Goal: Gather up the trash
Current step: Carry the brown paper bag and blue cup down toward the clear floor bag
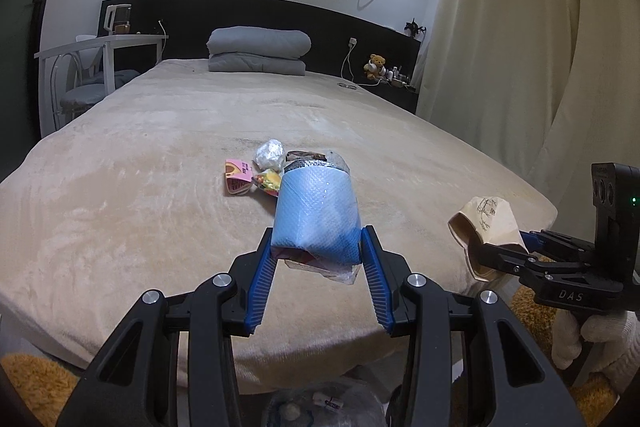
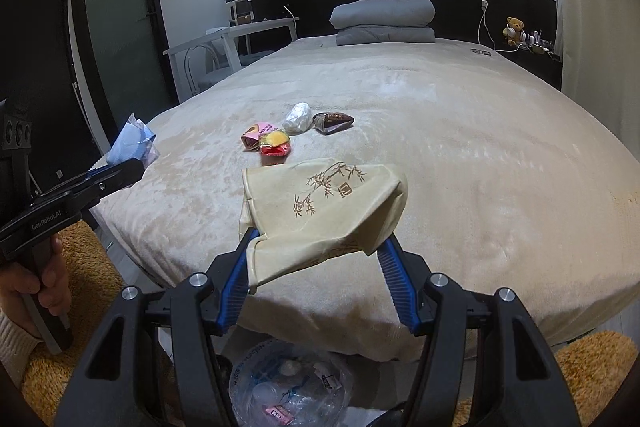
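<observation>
The left hand-held gripper (image 1: 319, 247) clamps a blue pack (image 1: 316, 217), a plastic-wrapped bundle whose crinkled clear film sticks out below the blue pads. In the right wrist view that same gripper (image 2: 132, 163) sits at 9 o'clock with the pack (image 2: 130, 143) raised over the bed's near left corner.

The right hand-held gripper (image 2: 318, 243) is closed on a beige bag (image 2: 324, 203) printed with a brown bamboo sketch; the bag bulges between the pads and hangs over the foot of the bed (image 2: 460, 155). From the left wrist view it shows at 3 o'clock (image 1: 486, 223), gripped by the black fingers.

More trash lies mid-bed, at 12 o'clock from both grippers: a pink packet (image 2: 254, 135), touching a red-and-yellow wrapper (image 2: 275, 143), a white crumpled ball (image 2: 298, 118) just behind, and a dark brown wrapper (image 2: 333, 122) beside that.

At 6 o'clock, on the floor below the bed's edge, a clear trash bag (image 2: 292, 383) holds scraps. Folded grey bedding (image 2: 384, 21) rests by the headboard.
</observation>
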A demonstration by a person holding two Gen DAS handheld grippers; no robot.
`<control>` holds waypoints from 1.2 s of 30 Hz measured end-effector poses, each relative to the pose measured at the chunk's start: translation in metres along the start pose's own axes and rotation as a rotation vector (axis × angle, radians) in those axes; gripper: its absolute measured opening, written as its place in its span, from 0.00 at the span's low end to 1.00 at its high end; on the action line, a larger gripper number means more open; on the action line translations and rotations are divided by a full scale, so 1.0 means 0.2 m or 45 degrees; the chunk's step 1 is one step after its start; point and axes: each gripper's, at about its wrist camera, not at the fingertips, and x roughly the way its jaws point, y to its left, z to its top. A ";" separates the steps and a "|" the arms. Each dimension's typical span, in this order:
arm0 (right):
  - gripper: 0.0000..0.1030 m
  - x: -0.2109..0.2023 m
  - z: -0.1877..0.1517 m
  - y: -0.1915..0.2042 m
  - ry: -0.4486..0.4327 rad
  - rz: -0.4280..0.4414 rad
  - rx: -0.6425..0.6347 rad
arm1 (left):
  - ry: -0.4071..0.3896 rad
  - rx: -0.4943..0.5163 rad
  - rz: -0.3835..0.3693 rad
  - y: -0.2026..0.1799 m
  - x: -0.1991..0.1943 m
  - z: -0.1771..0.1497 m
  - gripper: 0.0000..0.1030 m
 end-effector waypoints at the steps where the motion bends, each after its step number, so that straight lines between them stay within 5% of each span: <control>1: 0.58 -0.01 -0.01 0.01 0.002 0.002 0.002 | 0.004 0.003 -0.007 -0.01 -0.01 -0.02 0.40; 15: 0.58 -0.04 -0.18 0.07 0.113 0.028 -0.013 | 0.179 0.031 -0.058 -0.14 -0.01 -0.23 0.40; 36: 0.58 0.21 -0.40 0.02 0.546 0.068 0.089 | 0.606 -0.027 -0.103 -0.14 0.20 -0.50 0.40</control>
